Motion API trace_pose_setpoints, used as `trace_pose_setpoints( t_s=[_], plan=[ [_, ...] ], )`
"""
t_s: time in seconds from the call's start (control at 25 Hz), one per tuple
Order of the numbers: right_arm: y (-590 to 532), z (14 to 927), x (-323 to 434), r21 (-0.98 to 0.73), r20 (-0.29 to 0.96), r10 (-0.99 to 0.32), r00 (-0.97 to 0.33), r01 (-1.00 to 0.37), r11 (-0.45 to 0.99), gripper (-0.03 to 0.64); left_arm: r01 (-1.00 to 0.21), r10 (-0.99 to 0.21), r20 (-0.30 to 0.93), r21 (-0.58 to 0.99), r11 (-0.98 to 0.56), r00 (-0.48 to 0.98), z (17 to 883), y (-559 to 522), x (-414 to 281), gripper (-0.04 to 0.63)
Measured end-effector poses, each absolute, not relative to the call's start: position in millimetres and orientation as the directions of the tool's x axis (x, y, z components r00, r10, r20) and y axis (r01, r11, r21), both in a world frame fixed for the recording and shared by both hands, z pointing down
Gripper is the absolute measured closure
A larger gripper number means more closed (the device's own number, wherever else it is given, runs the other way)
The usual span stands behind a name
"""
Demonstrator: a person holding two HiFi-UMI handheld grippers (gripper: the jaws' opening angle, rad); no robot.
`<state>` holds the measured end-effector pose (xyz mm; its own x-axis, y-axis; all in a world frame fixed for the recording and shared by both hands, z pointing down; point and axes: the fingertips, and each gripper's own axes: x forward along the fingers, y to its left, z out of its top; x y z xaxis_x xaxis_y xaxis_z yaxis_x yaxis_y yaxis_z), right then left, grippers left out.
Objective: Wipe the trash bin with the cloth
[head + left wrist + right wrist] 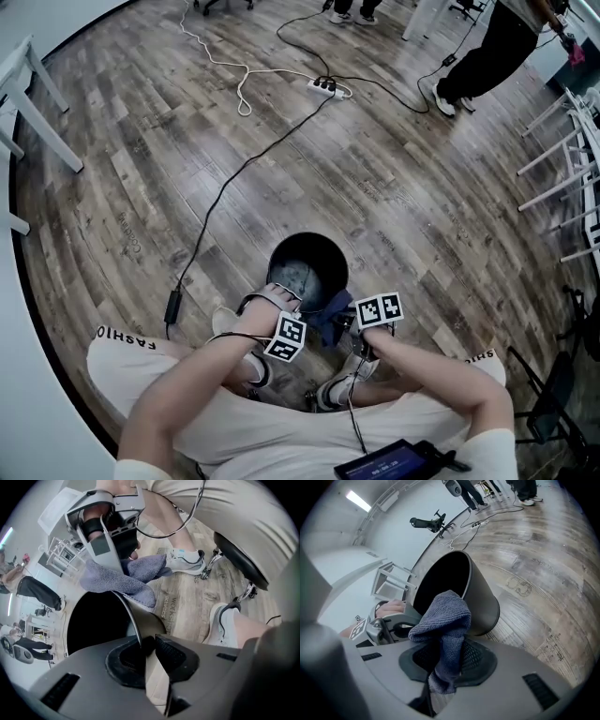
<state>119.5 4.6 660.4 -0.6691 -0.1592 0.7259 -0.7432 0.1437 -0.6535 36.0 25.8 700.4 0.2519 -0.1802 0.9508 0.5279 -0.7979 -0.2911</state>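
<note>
- The trash bin (292,274) stands on the wooden floor (394,187) just in front of the seated person's shoes (339,386); it is dark, round and open-topped.
- The left gripper (284,292) points steeply down at the bin's near rim. In the left gripper view its jaws are clenched on the thin bin wall (145,625), which runs up between the two pads.
- The right gripper (343,321) is beside it, at the bin's near right edge, and is grasping the cloth (328,319).
- In the right gripper view the blue-grey cloth (445,620) is pinched between the jaws and bunches up above them, in front of the bin's outer wall (480,597).
- The left gripper view shows the cloth (126,578) draped over the far rim, under the right gripper (123,563).
- A black cable (234,178) runs across the floor to a power strip (324,88).
</note>
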Motion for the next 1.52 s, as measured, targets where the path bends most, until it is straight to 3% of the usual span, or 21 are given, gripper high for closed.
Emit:
trace_pose_setpoints(
  t_s=[0.56,0.96,1.24,1.4,1.52],
  plan=[
    [-6,787,132,-0.610,0.752,-0.180,-0.633,-0.774,0.172,0.534,0.462,-0.196,0.941,-0.309,-0.831,0.278,701,29,48,0.525],
    [-9,878,140,-0.576,0.788,-0.189,-0.586,-0.810,0.110,0.534,0.449,-0.187,0.941,-0.302,-0.841,0.282,698,25,53,0.525],
    [-9,877,152,-0.535,0.829,-0.178,-0.531,-0.844,0.025,0.534,0.440,-0.195,0.939,-0.308,-0.844,0.283,700,25,54,0.525],
    [-10,831,155,-0.545,0.824,-0.166,-0.542,-0.838,0.029,0.533,0.432,-0.207,0.931,-0.326,-0.841,0.300,700,27,55,0.520],
    [-15,791,159,-0.561,0.808,-0.198,-0.555,-0.827,0.031,0.534,0.414,-0.170,0.930,-0.303,-0.858,0.327,697,28,54,0.481]
  ],
)
